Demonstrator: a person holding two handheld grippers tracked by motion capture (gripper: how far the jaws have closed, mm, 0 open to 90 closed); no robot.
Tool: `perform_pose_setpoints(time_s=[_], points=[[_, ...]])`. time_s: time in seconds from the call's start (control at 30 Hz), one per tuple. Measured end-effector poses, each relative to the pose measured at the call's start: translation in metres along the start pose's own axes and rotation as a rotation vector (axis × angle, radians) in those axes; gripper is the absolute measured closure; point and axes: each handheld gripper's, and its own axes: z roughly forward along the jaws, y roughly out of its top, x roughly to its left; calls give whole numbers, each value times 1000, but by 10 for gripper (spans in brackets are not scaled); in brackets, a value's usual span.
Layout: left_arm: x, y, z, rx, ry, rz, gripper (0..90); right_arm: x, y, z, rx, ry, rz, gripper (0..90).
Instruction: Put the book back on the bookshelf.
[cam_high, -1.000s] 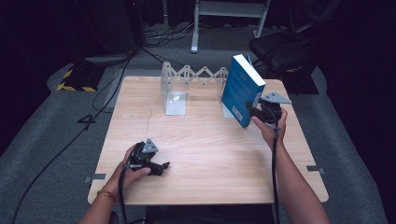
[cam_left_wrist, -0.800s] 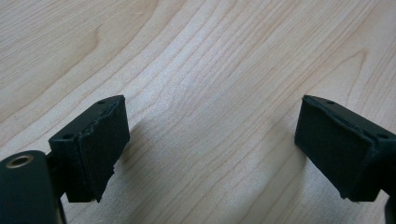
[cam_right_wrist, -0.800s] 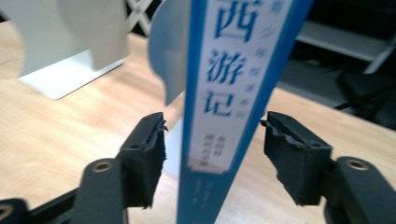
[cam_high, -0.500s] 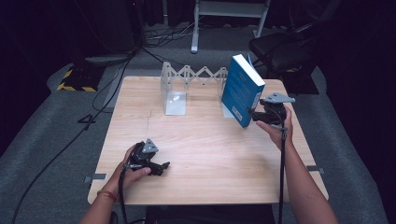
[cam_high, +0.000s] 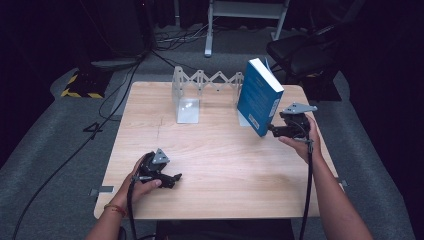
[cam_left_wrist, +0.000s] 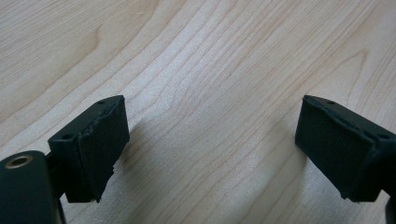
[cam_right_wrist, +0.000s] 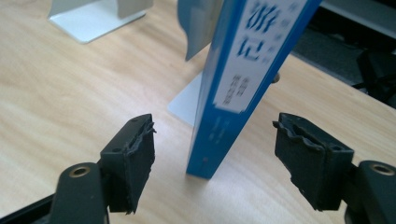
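Observation:
A blue book (cam_high: 259, 95) stands tilted on the wooden table (cam_high: 225, 165), leaning against the right end of a white folding book rack (cam_high: 207, 80). Just right of the book's lower spine, my right gripper (cam_high: 272, 131) is open. Its jaws have just been opening. In the right gripper view the book's spine (cam_right_wrist: 243, 79) rises between the two pads (cam_right_wrist: 137, 158), which stand apart from it on both sides. My left gripper (cam_high: 175, 179) rests on the table near the front left, open. Bare wood lies between my left gripper (cam_left_wrist: 210, 121) pads.
The rack's left white bookend (cam_high: 187, 107) stands at the back middle of the table, and its right base plate (cam_right_wrist: 184, 105) lies behind the book. A black chair (cam_high: 305, 55) and cables (cam_high: 125, 85) are on the floor beyond the table.
My right gripper's jaws have opened off the book's lower spine and the hand has drawn back a little to the right and up. The book stays leaning. The left hand has not moved.

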Motion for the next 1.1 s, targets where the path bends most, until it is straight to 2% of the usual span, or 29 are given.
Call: perform_pose_setpoints(time_s=[0.1,0.2,0.33,0.53,0.93,1.1], points=[[0,0,0,0,0,0,104,3,-3,-8,1,28,-31,278],[0,0,0,0,0,0,104,5,-6,-13,17,20,-40,274],[-1,0,0,-1,1,-10,103,9,-12,-20,34,44,-62,270],[-1,0,0,-1,1,-10,103,17,-23,-28,68,53,-115,263],[-1,0,0,-2,0,-12,103,18,-55,-51,90,59,-139,261],[-1,0,0,-1,0,-12,103,18,-72,-58,100,39,-155,260]])
